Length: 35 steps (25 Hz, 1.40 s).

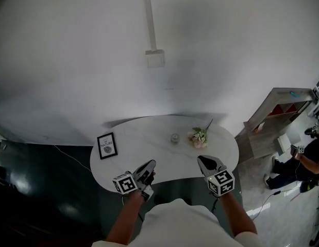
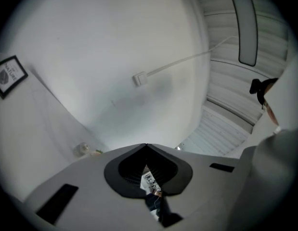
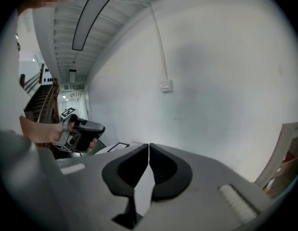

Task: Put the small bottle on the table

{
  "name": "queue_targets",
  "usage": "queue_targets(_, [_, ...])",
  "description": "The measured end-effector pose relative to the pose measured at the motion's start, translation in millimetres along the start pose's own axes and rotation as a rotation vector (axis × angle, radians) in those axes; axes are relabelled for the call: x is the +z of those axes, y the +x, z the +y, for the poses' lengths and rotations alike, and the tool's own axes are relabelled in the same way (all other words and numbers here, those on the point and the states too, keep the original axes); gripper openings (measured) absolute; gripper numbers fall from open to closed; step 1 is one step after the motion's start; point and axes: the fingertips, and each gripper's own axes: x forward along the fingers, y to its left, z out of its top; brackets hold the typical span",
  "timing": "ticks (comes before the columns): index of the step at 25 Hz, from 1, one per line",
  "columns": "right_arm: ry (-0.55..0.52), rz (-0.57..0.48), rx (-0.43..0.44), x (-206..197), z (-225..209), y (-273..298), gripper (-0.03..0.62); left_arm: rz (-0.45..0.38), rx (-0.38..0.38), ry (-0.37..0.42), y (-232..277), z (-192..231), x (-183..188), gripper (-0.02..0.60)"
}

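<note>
A small clear bottle (image 1: 174, 137) stands upright on the white oval table (image 1: 149, 133), near its far edge; the left gripper view shows it small and far off (image 2: 82, 149). My left gripper (image 1: 149, 164) hovers over the table's near edge with its jaws shut (image 2: 146, 146). A scrap of print and blue shows through the hollow behind its pads; I cannot tell what that is. My right gripper (image 1: 203, 159) hangs over the near right edge, also shut (image 3: 149, 145) and holding nothing. Both grippers are well short of the bottle.
A black-framed picture (image 1: 106, 145) stands at the table's left end. Pink flowers (image 1: 199, 137) lie just right of the bottle. The white wall behind carries a switch box (image 1: 154, 58). A grey shelf unit (image 1: 278, 112) and a seated person (image 1: 298, 163) are at the right.
</note>
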Motion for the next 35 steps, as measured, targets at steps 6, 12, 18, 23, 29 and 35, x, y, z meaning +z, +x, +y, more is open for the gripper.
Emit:
queue_targets(6, [-0.019, -0.02, 0.002, 9, -11, -9, 0.011, -0.011, 0.08, 0.2, -8, -4, 6, 0.006])
queue_targets(12, [0.01, -0.053, -0.003, 11, -15, -18, 0.011, 0.014, 0.111, 0.356, -11, -18, -1, 0.006])
queue_targets(18, [0.019, -0.051, 0.0, 8, -12, -19, 0.011, 0.021, 0.118, 0.404, -13, -23, -1, 0.006])
queue_targets(23, [-0.009, -0.041, 0.013, 8, -8, -18, 0.011, 0.024, 0.125, 0.422, -14, -23, 0, 0.006])
queue_targets(29, [-0.01, -0.035, 0.011, 7, -7, -19, 0.011, 0.029, 0.125, 0.421, -15, -21, -1, 0.006])
queue_targets(35, [-0.012, -0.038, 0.011, 11, -4, -17, 0.011, 0.034, 0.128, 0.424, -17, -19, 1, 0.006])
